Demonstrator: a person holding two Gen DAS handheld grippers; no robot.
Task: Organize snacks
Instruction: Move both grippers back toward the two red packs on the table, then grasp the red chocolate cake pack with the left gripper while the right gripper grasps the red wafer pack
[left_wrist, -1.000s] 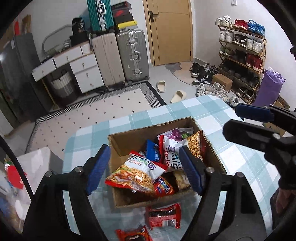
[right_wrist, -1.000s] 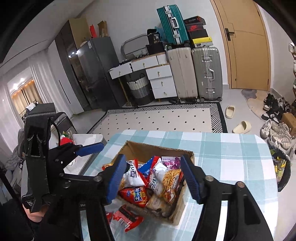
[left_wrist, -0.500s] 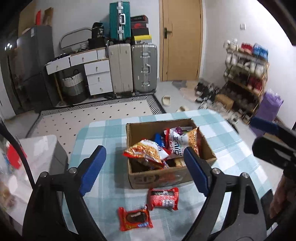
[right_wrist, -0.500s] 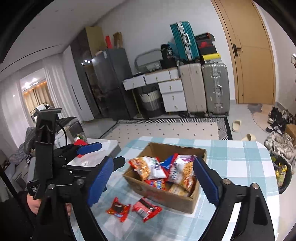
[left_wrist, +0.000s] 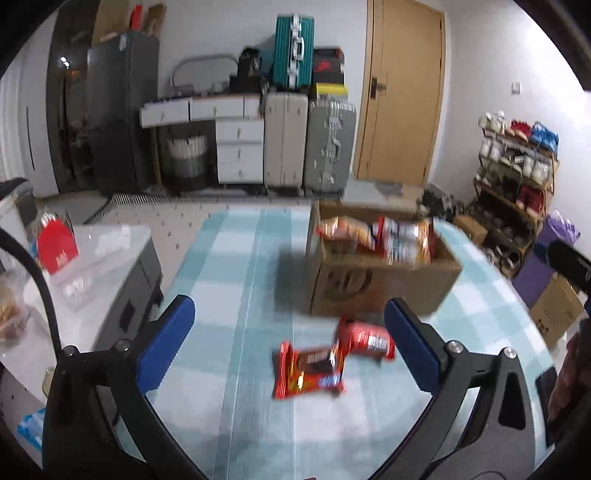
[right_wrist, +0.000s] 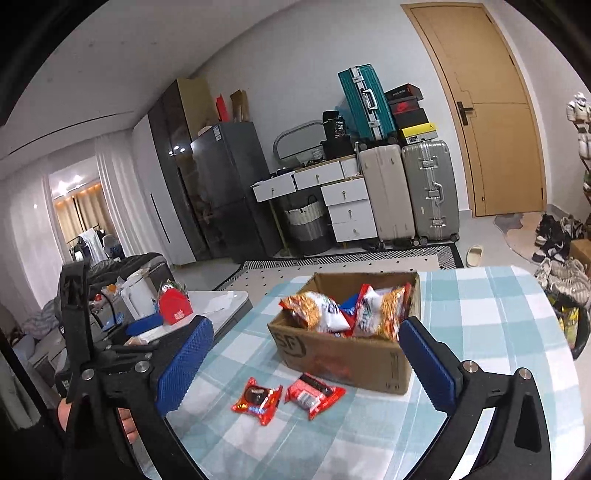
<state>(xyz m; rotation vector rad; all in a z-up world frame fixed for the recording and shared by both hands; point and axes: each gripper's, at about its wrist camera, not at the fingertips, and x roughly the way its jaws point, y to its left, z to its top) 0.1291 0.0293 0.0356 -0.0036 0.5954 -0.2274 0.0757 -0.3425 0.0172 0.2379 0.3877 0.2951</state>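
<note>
Lying loose: two red snack packets (right_wrist: 288, 399); one full box (right_wrist: 347, 360); both tongs (right_wrist: 301, 356) opening, empty

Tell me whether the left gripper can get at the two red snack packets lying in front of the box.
Probably yes. The left gripper is empty, its jaws opening, and both red packets lie loose on the tablecloth, nothing covering them.

Your left wrist view smears the brown cardboard box (left_wrist: 380, 273) and its snack bags; print on the two red foil packets (left_wrist: 310, 369) stays unreadable
</note>
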